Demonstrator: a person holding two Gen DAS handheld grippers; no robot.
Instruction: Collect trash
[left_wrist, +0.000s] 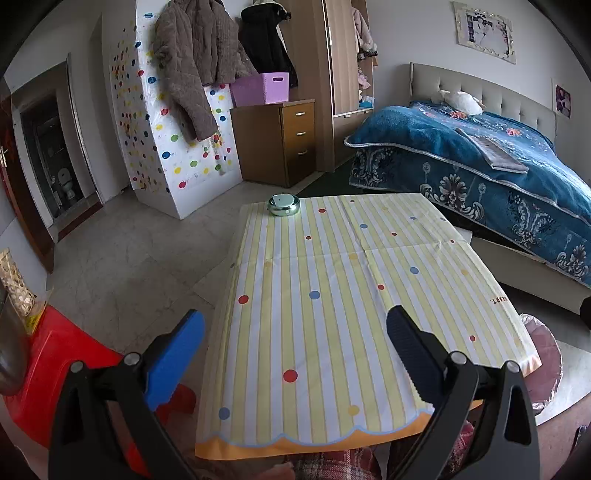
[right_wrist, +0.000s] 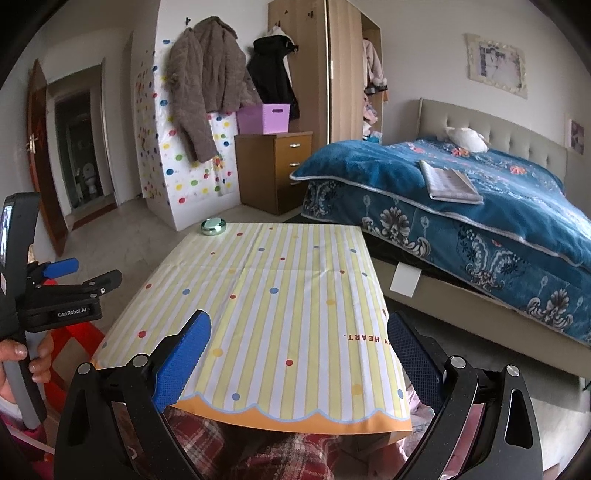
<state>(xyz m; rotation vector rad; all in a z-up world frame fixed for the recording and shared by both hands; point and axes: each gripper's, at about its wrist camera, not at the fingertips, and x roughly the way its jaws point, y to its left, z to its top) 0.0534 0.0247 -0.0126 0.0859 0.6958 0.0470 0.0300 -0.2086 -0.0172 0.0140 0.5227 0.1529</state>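
A small table with a yellow-and-white striped, dotted cloth (left_wrist: 332, 295) (right_wrist: 280, 306) stands in front of me. A shiny round metal tin (left_wrist: 283, 205) (right_wrist: 213, 226) sits at its far left corner. I see no loose trash on the cloth. A bin lined with a pink bag (left_wrist: 543, 354) stands on the floor right of the table. My left gripper (left_wrist: 295, 354) is open and empty above the table's near edge. My right gripper (right_wrist: 299, 354) is open and empty over the near edge too. The left gripper also shows at the left in the right wrist view (right_wrist: 74, 280).
A red plastic stool (left_wrist: 55, 369) stands left of the table. A bed with a blue blanket (left_wrist: 498, 166) lies to the right. A brown drawer cabinet (left_wrist: 280, 140) with a purple basket (left_wrist: 266, 86) and a dotted white wall panel (left_wrist: 177, 155) stand behind. Tiled floor lies to the left.
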